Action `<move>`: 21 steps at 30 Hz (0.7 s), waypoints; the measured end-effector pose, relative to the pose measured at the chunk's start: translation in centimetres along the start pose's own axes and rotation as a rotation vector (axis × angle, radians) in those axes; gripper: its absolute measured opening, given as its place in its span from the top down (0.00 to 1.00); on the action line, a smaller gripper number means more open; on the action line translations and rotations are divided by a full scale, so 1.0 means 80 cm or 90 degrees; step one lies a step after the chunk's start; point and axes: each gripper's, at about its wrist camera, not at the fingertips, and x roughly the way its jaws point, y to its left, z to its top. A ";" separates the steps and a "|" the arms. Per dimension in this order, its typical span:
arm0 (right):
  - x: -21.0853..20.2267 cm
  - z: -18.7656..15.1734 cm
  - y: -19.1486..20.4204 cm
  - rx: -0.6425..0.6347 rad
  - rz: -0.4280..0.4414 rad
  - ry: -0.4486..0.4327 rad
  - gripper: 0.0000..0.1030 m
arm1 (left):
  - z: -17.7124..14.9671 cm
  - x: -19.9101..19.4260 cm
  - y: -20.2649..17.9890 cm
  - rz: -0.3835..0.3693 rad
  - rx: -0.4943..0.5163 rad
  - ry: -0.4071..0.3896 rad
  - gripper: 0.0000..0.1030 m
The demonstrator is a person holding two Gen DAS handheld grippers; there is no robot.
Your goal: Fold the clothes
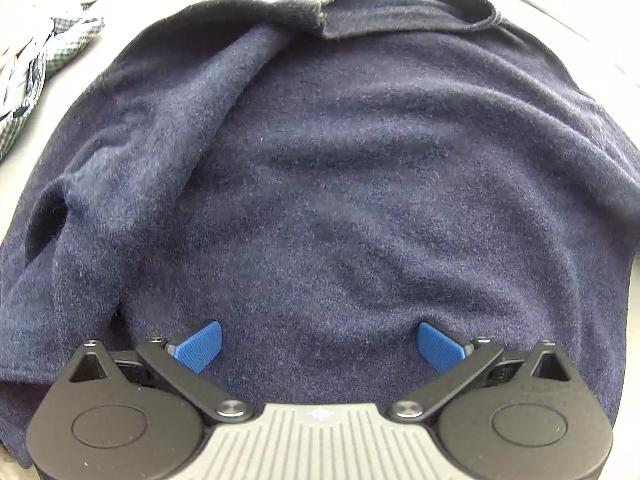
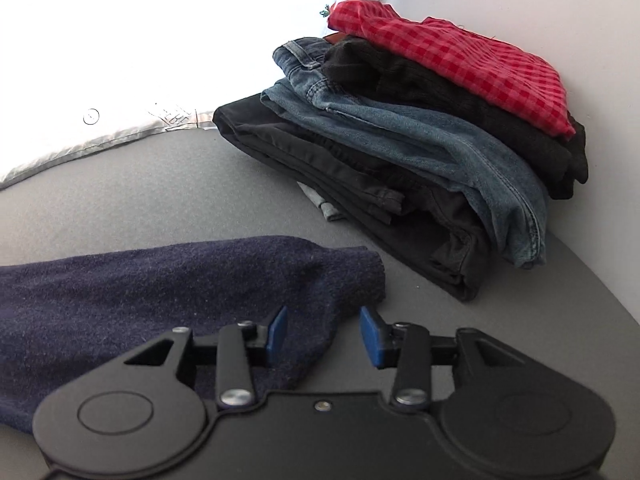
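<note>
The navy sweater lies flat right under the left gripper, jaws wide open. Its sleeve runs left from the right gripper (2 pads apart, gripping nothing), so right's nearer the cuff.

The sweater lies spread on the table, filling most of the left wrist view, with its collar at the far edge. A bundle of other clothes lies beyond its far left corner. In the right wrist view, one sleeve extends from the left toward the stack of folded clothes, which sits well apart at the far right against the wall. A shirt lies on top of that stack, jeans beneath.
</note>
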 end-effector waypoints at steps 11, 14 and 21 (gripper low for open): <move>-0.072 -0.019 0.124 -0.072 0.180 -0.005 0.81 | 0.060 -0.059 0.045 -0.043 -0.030 -0.188 0.00; -0.087 -0.042 0.170 -0.103 0.216 0.000 0.80 | 0.083 -0.057 0.082 -0.009 -0.030 -0.223 0.01; -0.121 -0.069 0.280 -0.151 0.310 0.002 0.79 | 0.143 -0.031 0.148 0.022 0.030 -0.250 0.07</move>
